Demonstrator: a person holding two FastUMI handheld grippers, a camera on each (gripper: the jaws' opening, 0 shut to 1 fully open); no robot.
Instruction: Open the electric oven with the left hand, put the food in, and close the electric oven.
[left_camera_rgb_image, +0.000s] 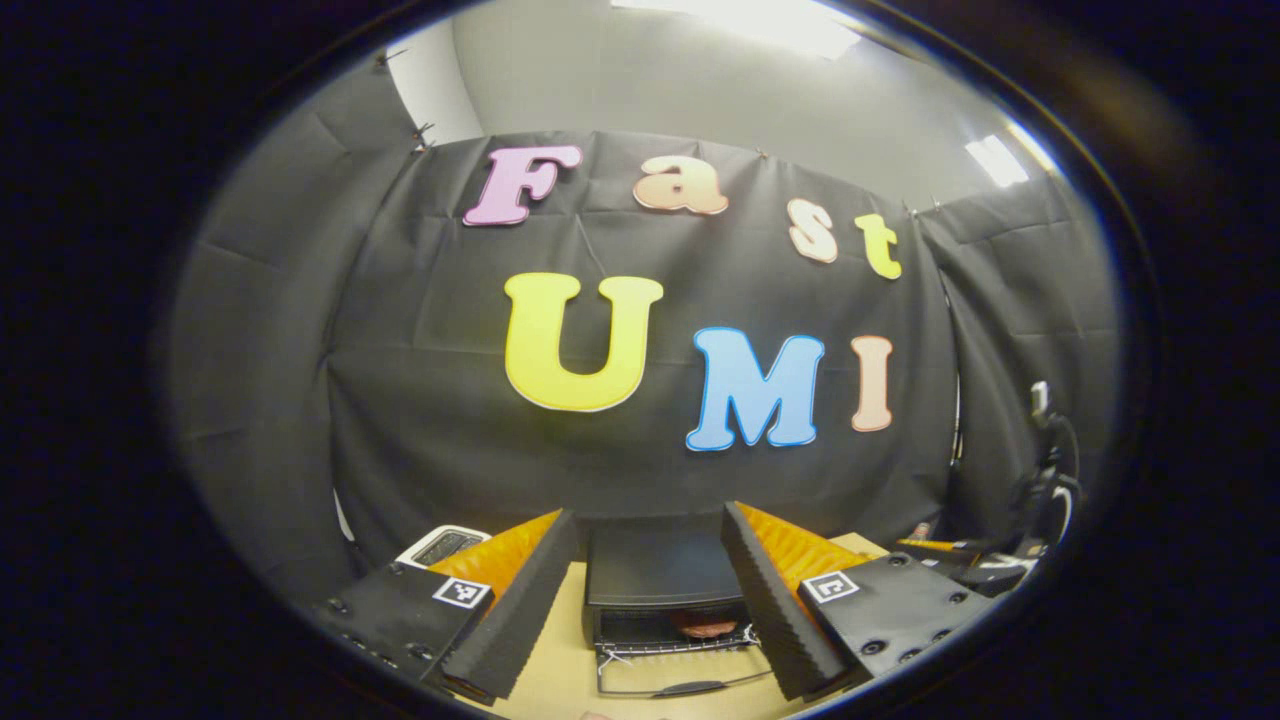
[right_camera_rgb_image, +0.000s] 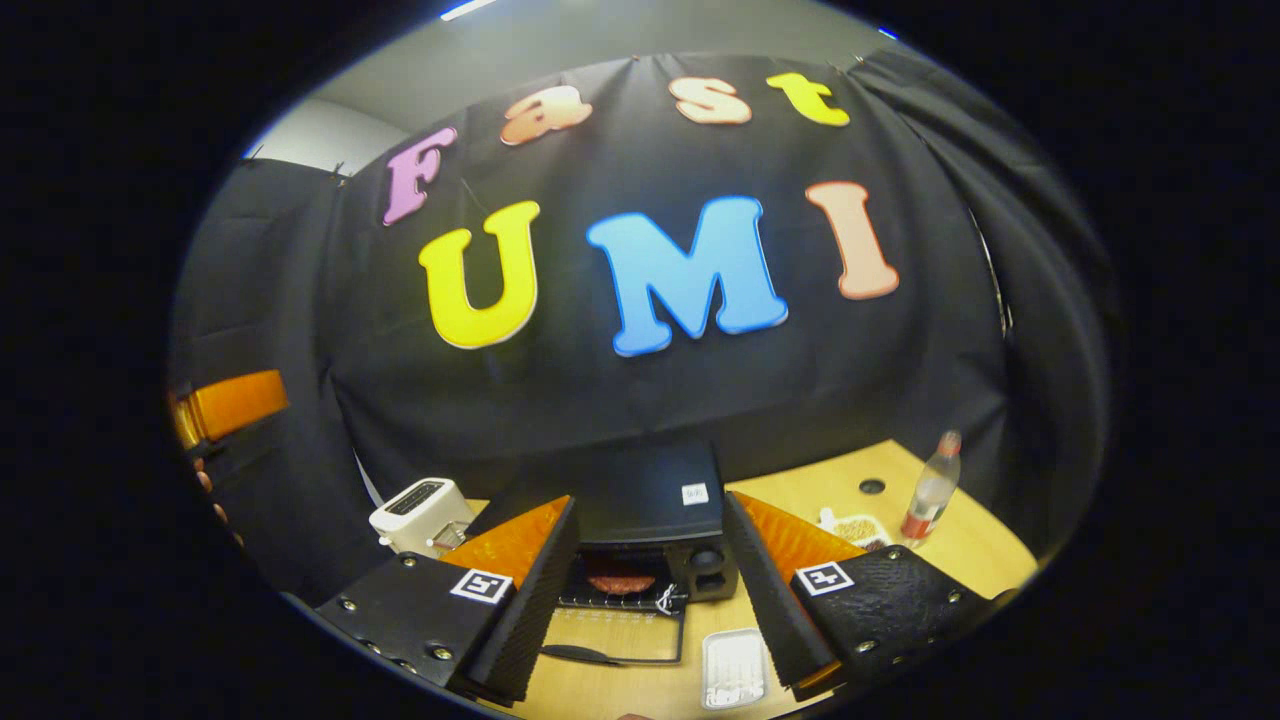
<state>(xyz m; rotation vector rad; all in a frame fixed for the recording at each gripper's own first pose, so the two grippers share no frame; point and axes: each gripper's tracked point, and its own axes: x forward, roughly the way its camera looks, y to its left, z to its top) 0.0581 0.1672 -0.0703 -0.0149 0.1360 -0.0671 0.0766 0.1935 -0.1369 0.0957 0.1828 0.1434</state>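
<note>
- On the wooden table (right_camera_rgb_image: 960, 545), against the black cloth wall, stands the black electric oven (right_camera_rgb_image: 640, 495), its glass door (right_camera_rgb_image: 612, 635) dropped flat toward the camera so the cavity is open.
- Inside, on the wire rack (right_camera_rgb_image: 620, 597), lies the food (right_camera_rgb_image: 618, 581), a round reddish-brown patty, well back from the front edge of the rack.
- Writing: a small pale sticker (right_camera_rgb_image: 694, 493) sits on the oven's top, too small to read; a square black-and-white marker is fixed on each finger mount of both grippers.
- From the left gripper view, the left gripper (left_camera_rgb_image: 650, 605) hangs above and in front of the oven, fingers spread wide with nothing between them; the oven top and open door show in the gap.
- Likewise the right gripper (right_camera_rgb_image: 650, 605) is spread wide and carries nothing, with the oven's mouth framed between its fingers.
- Just in front of the door's right corner lies a white tray (right_camera_rgb_image: 733, 668), close to the right finger of the right gripper.
- Left of the oven, near the table's back edge, stands a white toaster (right_camera_rgb_image: 420, 513), apart from the oven.
- Right of the oven the table is more open: a small dish of food (right_camera_rgb_image: 858, 528) and a clear bottle with a red cap (right_camera_rgb_image: 930, 490) stand near the far right edge, well apart from the oven, with a dark round hole (right_camera_rgb_image: 871, 486) in the tabletop behind them.
- At the left border of the right gripper view, part of the other gripper and the fingertips of the hand (right_camera_rgb_image: 208, 485) holding it are seen.
</note>
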